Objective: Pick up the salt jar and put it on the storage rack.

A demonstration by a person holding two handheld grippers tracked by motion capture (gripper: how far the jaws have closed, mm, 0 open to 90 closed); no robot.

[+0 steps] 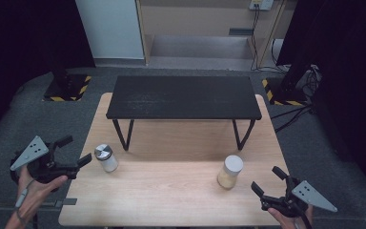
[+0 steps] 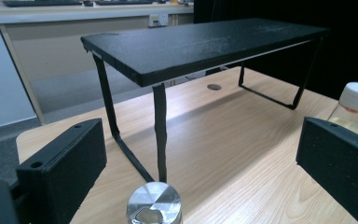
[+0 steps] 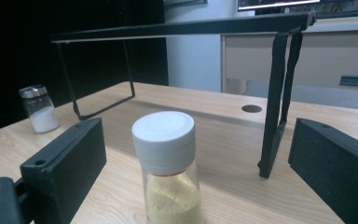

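A dim room with dark curtains surrounds a wooden table [image 1: 171, 191], on which a black shelf [image 1: 183, 98] stands at twelve o'clock. The left gripper [image 1: 78, 150], at nine o'clock, is held with jaws spread, nothing between them, just short of the metal-capped jar [image 1: 106, 158]. The right gripper [image 1: 269, 180], at four o'clock, is likewise spread before the white-capped jar [image 1: 230, 171]. Each jar is best approached level, centred between the jaws, and gripped on the glass body below the cap.
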